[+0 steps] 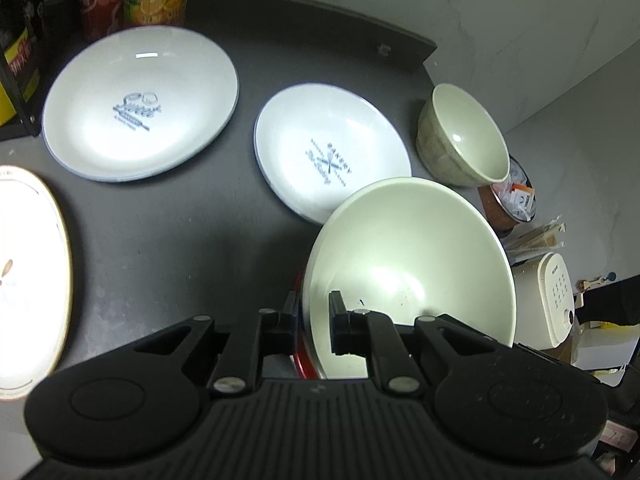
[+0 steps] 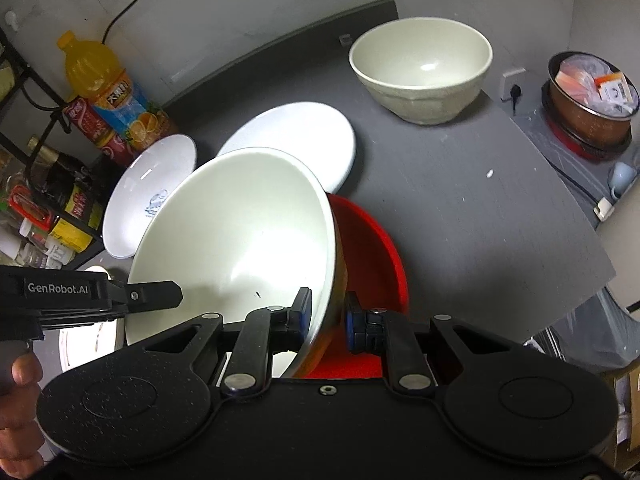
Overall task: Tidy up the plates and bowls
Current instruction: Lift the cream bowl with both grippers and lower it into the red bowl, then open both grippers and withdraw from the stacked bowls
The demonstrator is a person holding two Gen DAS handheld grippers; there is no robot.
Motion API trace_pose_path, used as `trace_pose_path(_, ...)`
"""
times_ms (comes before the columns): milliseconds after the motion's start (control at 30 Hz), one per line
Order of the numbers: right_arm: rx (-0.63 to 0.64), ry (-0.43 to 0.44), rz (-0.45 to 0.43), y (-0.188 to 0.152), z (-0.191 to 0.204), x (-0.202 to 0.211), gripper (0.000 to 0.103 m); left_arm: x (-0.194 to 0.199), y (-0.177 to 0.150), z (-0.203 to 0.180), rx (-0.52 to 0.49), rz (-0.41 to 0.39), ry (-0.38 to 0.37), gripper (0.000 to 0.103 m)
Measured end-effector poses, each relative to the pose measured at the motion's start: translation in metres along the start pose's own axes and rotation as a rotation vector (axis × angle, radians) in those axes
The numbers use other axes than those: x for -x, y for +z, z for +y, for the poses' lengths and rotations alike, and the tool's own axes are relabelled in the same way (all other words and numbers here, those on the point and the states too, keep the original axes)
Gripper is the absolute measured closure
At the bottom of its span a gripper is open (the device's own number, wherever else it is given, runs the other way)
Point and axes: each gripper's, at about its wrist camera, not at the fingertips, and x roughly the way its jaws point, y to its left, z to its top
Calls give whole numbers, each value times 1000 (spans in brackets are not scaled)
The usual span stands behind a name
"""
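Left wrist view: 1 dark worktop (image 1: 180,240). 3 plates on it: 1 large white plate w/ blue rim (image 1: 140,102) toward the back-left corner, 1 smaller white plate w/ blue rim (image 1: 332,152) mid-back, 1 gold-rimmed plate (image 1: 28,272) cut off by the frame's left edge. 2 pale bowls: small cream bowl (image 1: 460,136) at the worktop's right edge, upright, apart from the plates; big white bowl (image 1: 412,260) up front, tilted, overlapping the smaller plate's near edge. Left gripper (image 1: 314,316) is clamped on the big bowl's rim, 1 finger inside, 1 outside. A red sliver of a 3rd bowl shows under it. Drink bottles at the back-left corner: can't count them for sure here.

Right wrist view: same big white bowl (image 2: 240,236), tilted, leaning over 1 red bowl (image 2: 372,248) near the worktop's (image 2: 480,200) front edge. Right gripper (image 2: 328,312) straddles the white bowl's rim, left finger inside touching; a gap shows on the outer side, so can't tell if it grips. Left gripper's finger (image 2: 156,295) comes in from the left onto the opposite rim; a hand (image 2: 20,412) behind it. 2 blue-rimmed plates behind, cream bowl (image 2: 420,68) at the back-right corner. 1 orange juice bottle (image 2: 104,88) back-left. Off the worktop, right: 1 copper pot (image 2: 592,104) w/ packets.
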Motion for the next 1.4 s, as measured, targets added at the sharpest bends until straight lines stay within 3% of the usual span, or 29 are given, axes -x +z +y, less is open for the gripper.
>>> trace_pose_path(367,8,-57,21,-4,-5,-8,85,1,1,2,-12,-16,35,89)
trace_pose_path(500,-11,-45,29,1,-4,-7,75,6,2,3,0,-23,40,89)
trace_pose_path(667,-5,-5,19,7,-2,2,55,14,5,6,10,-36,52,87)
trace_pose_path(1133,-20,16,-69,16,-9,33,50,32,15,-14,-28,-89,38,81)
trace_pose_path(1333,-57,4,-121,20,-24,42,39,33,17,-34,-77,-101,17,71)
trace_pose_path(1400,-64,-12,-133,23,-29,45,38,31,20,-41,-96,-102,16,63)
